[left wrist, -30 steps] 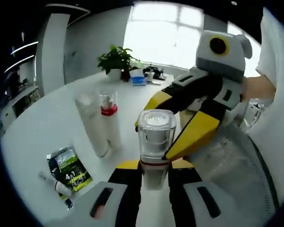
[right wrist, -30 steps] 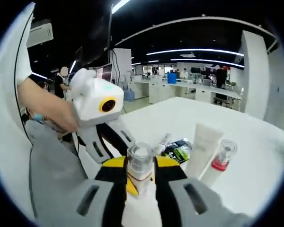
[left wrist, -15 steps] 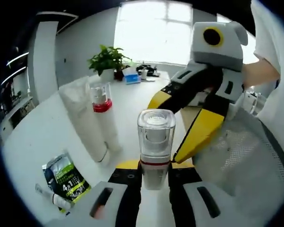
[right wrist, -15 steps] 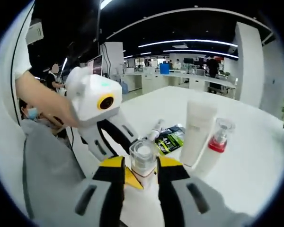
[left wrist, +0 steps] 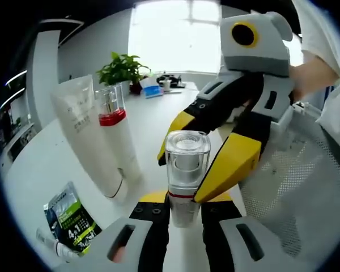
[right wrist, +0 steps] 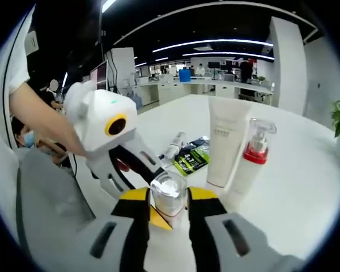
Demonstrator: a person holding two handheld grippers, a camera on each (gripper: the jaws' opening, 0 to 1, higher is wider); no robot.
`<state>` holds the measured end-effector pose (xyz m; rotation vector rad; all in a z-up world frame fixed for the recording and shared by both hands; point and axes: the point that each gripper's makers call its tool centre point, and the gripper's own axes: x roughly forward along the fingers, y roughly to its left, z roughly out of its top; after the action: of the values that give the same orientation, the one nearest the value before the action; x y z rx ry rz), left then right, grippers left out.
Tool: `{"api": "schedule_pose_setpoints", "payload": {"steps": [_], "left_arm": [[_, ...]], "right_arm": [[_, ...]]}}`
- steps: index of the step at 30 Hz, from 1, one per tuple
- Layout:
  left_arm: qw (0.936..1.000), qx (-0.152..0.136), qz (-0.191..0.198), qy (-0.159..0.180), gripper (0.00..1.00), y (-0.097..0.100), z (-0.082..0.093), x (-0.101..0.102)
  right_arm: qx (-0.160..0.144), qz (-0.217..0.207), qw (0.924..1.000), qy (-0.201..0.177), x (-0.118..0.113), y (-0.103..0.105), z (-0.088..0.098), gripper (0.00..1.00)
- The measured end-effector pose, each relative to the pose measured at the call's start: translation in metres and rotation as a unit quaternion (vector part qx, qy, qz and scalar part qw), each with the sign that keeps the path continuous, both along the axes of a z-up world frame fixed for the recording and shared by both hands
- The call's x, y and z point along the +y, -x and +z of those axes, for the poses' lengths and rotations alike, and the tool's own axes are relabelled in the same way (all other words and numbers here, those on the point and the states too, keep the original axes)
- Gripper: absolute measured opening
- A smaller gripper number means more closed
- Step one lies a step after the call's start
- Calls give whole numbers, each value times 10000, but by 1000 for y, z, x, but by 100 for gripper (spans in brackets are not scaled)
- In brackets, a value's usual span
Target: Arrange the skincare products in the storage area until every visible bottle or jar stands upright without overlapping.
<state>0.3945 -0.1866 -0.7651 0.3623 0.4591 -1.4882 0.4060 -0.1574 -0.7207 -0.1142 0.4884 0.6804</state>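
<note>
— two grippers on one clear-capped bottle [left wrist: 186, 170]? which one has it?
— left gripper [left wrist: 184, 212] pinches it low on the body. right gripper [right wrist: 168, 212] sits around it too, jaws close at the sides; contact, i cannot tell.
— how will it handle?
— light, stiff and slick, i'd guess. hold the body, not the cap.
— which way does it point?
— long axis upright, cap up, held above the white table [right wrist: 294, 187], near the upright white tube [left wrist: 85, 136] and red-collared pump bottle [left wrist: 118, 136].

Left gripper [left wrist: 180, 207] with black jaws, yellow tips and grey housing with dark slots, right gripper [right wrist: 164, 203] alike, white short sleeve [left wrist: 320, 39], grey trousers [right wrist: 45, 187]
</note>
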Motion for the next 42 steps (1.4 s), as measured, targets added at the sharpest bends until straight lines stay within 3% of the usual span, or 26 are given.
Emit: {"api": "schedule_pose_setpoints", "payload": {"steps": [11,23,42], "left_arm": [[9999,24,-55,-98,18,-2,-12,-2],[9999,-78,-39,-84,18,-6,-14,-5],[9998,-197,19,-83,18,-19,-15,-23]], "right_arm": [[-57,-302,9983,488,-6,-4,-13,22],[-178,-672,9939,862,-8,-8,-14,22],[-105,-982,9898,1028,-29,-19,-23,21]]}}
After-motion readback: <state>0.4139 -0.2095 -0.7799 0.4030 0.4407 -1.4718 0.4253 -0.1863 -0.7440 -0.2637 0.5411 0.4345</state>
